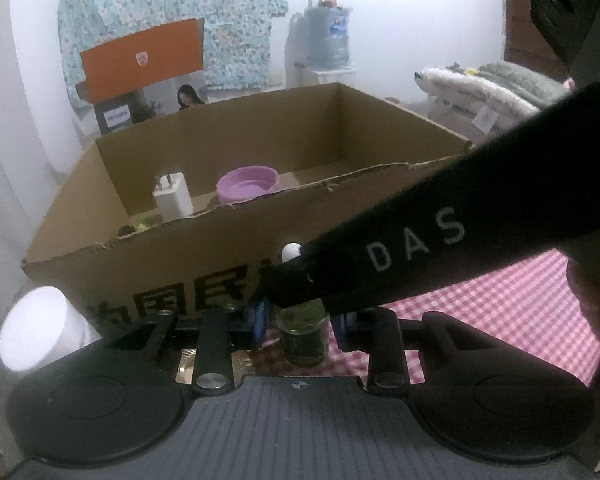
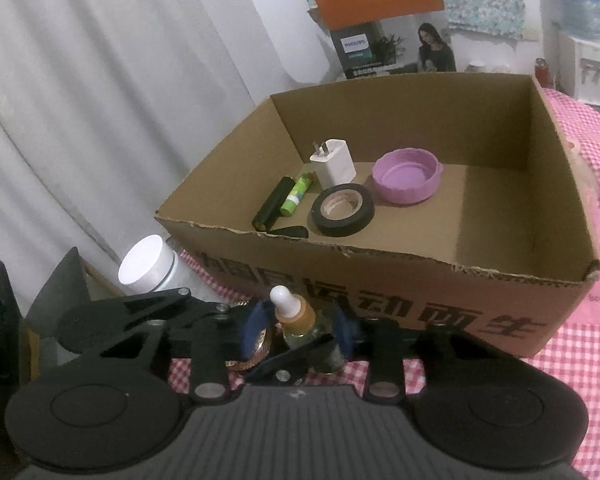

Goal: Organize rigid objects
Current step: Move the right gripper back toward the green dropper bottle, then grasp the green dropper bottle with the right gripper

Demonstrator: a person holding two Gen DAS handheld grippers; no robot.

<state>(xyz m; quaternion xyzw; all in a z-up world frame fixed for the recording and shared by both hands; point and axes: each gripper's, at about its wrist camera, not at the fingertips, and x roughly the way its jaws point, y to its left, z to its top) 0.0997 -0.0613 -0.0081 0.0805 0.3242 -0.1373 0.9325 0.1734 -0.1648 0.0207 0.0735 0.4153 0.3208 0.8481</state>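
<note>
A small glass dropper bottle (image 2: pixel 294 320) with a white tip and tan collar stands on the checked cloth in front of the cardboard box (image 2: pixel 440 304). My right gripper (image 2: pixel 300 330) has its blue pads on either side of the bottle, close around it. My left gripper (image 1: pixel 302 322) also has its pads beside the same bottle (image 1: pixel 303 336); the right gripper's black body (image 1: pixel 420 248) crosses above it. Inside the box lie a white charger (image 2: pixel 334 162), a purple lid (image 2: pixel 406 176), a black tape roll (image 2: pixel 343 210), a green tube (image 2: pixel 297 194) and a black tube (image 2: pixel 272 204).
A white round jar (image 2: pixel 148 266) stands left of the box by the grey curtain. The pink checked cloth (image 2: pixel 592 340) runs to the right. An orange and dark Philips box (image 2: pixel 380 20) and a water dispenser (image 1: pixel 328 36) stand behind.
</note>
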